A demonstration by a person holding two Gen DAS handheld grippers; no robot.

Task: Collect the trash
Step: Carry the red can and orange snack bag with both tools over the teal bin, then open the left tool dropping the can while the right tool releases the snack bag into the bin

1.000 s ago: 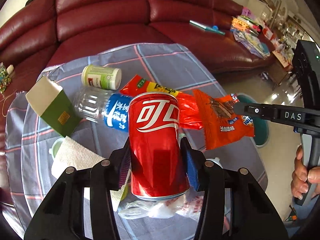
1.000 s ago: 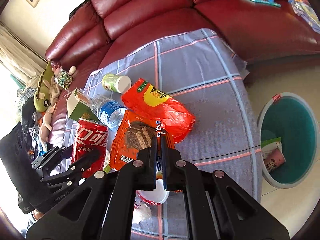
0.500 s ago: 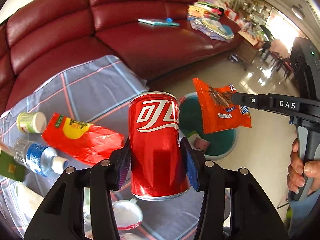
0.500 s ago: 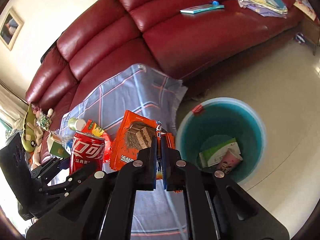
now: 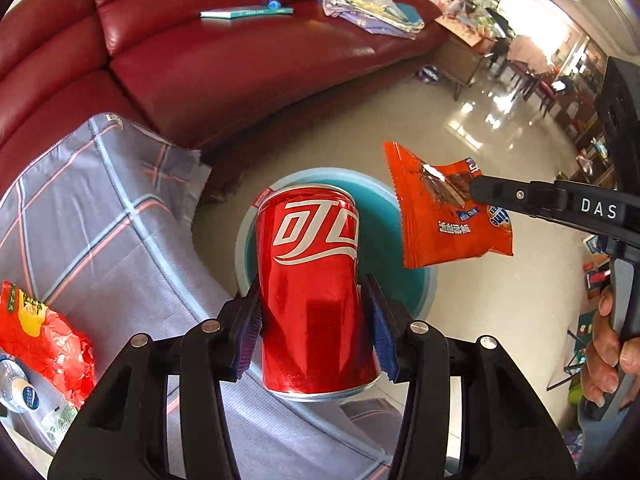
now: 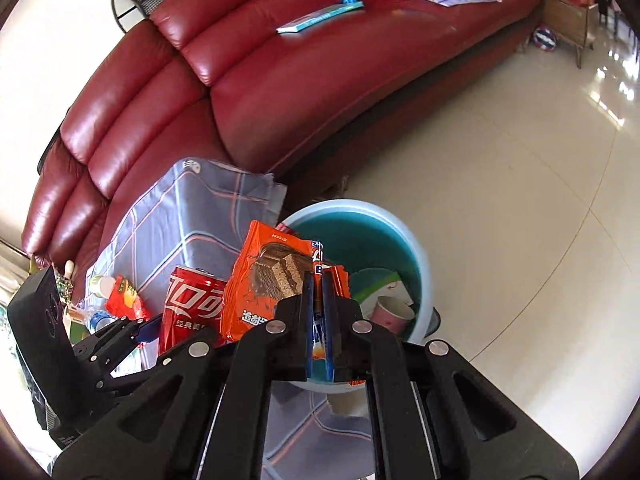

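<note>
My left gripper is shut on a red soda can, held upright over the teal trash bin on the floor. The right gripper is shut on an orange wafer wrapper, which hangs flat beside the can above the bin. In the left wrist view the same wrapper dangles from the right gripper over the bin's right rim. The can shows left of the wrapper in the right wrist view. A pink cup and green-white paper lie in the bin.
A table under a grey plaid cloth stands left of the bin, bearing a red snack bag and a clear bottle. A dark red leather sofa curves behind. Shiny tiled floor spreads to the right.
Both grippers have swung from above the table to the right, carrying the can and the wrapper out over the teal bin. Neither grip has changed.
</note>
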